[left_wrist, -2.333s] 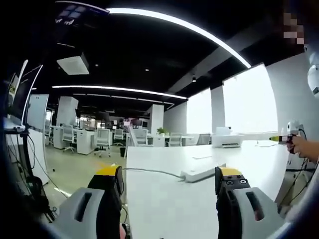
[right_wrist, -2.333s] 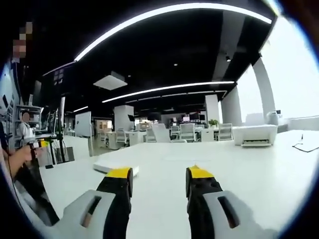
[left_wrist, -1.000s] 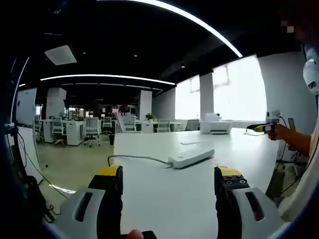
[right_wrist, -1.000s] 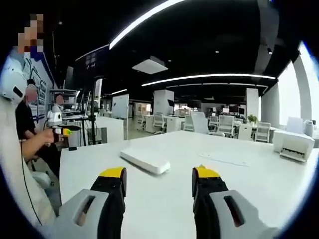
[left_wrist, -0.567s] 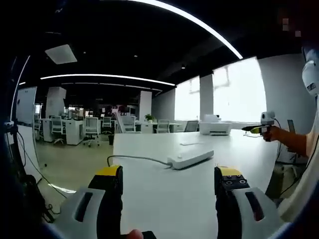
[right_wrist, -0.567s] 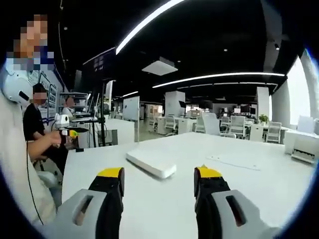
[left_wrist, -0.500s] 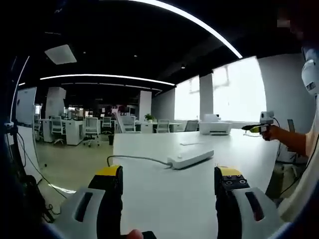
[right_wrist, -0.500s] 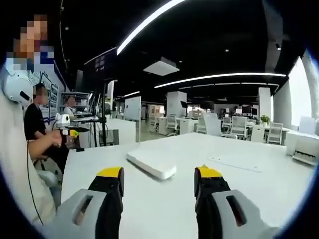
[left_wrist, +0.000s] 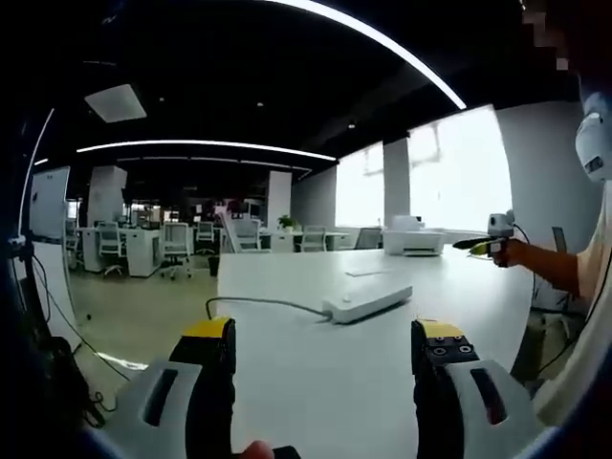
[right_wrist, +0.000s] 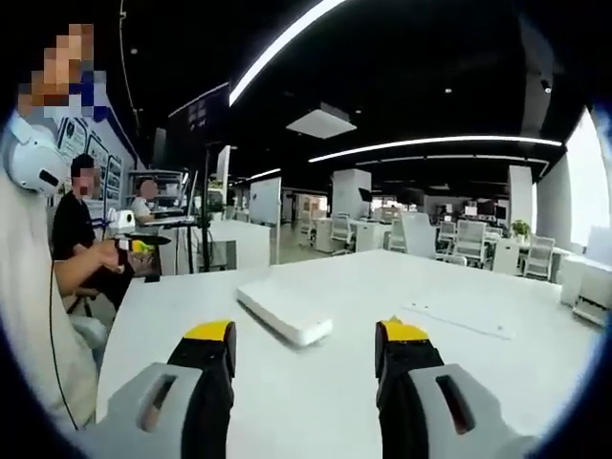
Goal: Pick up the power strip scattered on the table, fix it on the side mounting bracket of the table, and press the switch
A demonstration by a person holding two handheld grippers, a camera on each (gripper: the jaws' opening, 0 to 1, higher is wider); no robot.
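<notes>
The power strip (left_wrist: 368,303) lies flat on the white surface (left_wrist: 316,382), untouched, its cable (left_wrist: 263,303) trailing off toward the near corner and dropping over the edge. In the left gripper view the left gripper (left_wrist: 325,349) is held low over the surface with its jaws spread wide and nothing between them, the strip lying ahead of the tips and well apart from them. In the right gripper view the right gripper (right_wrist: 304,352) is likewise held with jaws spread and empty, and the power strip (right_wrist: 284,315) sits just beyond its yellow tips, end-on and slightly left of centre. I'd say both grippers are lined up from opposite sides so the strip can be approached along its length, though no grasp has begun. A thin flat sheet (right_wrist: 457,318) rests on the surface to the right of the strip, apart from it. The person's sleeve (right_wrist: 29,316) shows at the left edge of the right gripper view. I can't make out the mounting bracket from here, so the pick-up looks to be the step in hand.
</notes>
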